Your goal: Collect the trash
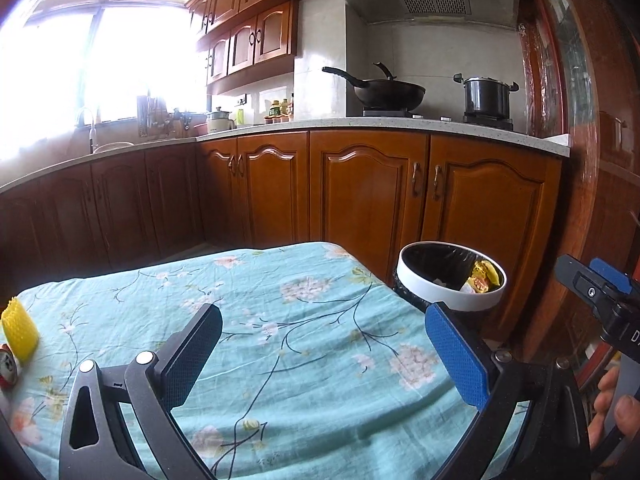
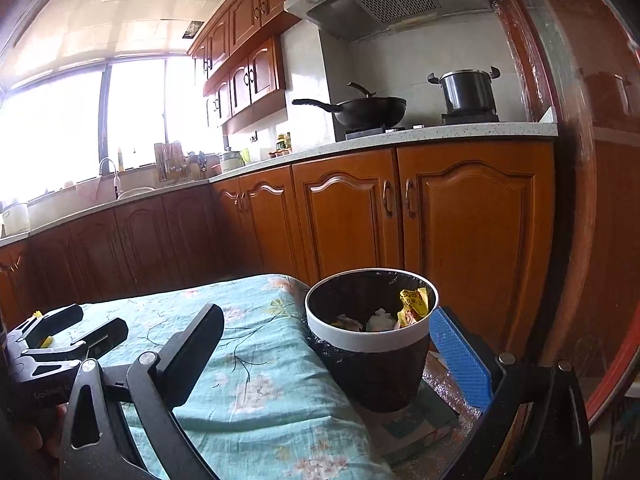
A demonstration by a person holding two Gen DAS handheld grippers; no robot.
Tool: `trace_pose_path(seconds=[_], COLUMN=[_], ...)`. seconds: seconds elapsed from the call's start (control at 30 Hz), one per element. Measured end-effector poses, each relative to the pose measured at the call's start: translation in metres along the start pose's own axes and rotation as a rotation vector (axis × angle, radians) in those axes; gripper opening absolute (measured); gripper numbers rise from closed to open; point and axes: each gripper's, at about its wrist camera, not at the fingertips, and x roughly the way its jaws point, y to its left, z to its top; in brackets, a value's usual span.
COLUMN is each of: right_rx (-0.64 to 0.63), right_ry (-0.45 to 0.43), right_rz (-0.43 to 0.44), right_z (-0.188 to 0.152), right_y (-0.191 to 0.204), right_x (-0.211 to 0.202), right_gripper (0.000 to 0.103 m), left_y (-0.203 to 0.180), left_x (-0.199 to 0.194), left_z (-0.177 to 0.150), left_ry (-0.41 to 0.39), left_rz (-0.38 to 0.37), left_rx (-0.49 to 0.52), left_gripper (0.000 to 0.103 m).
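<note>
Trash remains at the left edge of the table [image 1: 304, 344]: a yellow foam net [image 1: 19, 334] and a small can [image 1: 8, 366]. Both the left hand-held gripper [image 1: 328, 360] and the right hand-held gripper [image 2: 332, 356] are wide and empty. The bin [image 2: 372, 334] stands beside the table's right edge. The next move probably calls for the left one to reach that net.

Bare tablecloth [image 1: 304, 320] ahead (bin [image 2: 372, 336] flanks its right edge).

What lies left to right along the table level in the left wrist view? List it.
Red-and-white can → yellow foam mesh sleeve → teal floral tablecloth → white-rimmed black-lined trash bin → right gripper.
</note>
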Motion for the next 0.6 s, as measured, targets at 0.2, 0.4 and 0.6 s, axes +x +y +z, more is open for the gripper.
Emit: trace_pose_path(seconds=[0.2, 0.4, 0.6], right_rx=[0.013, 0.018, 0.026], right_ry=[0.013, 0.014, 0.012], right_rz=[0.004, 0.005, 0.005], right_z=[-0.0011, -0.0002, 0.0000], right_y=[-0.0018, -0.0042, -0.0063], right_x=[0.0005, -0.0013, -0.0012], right_gripper=[0.103, 0.103, 0.103], left_y=[0.0037, 0.0065, 0.0078], left_x=[-0.0014, -0.0008, 0.0018], left_z=[0.0003, 0.0015, 0.0028], left_ry=[0.006, 0.009, 0.019], left_rz=[-0.012, -0.015, -0.021], left_rx=[0.004, 0.005, 0.001], left_gripper=[0.102, 0.102, 0.102])
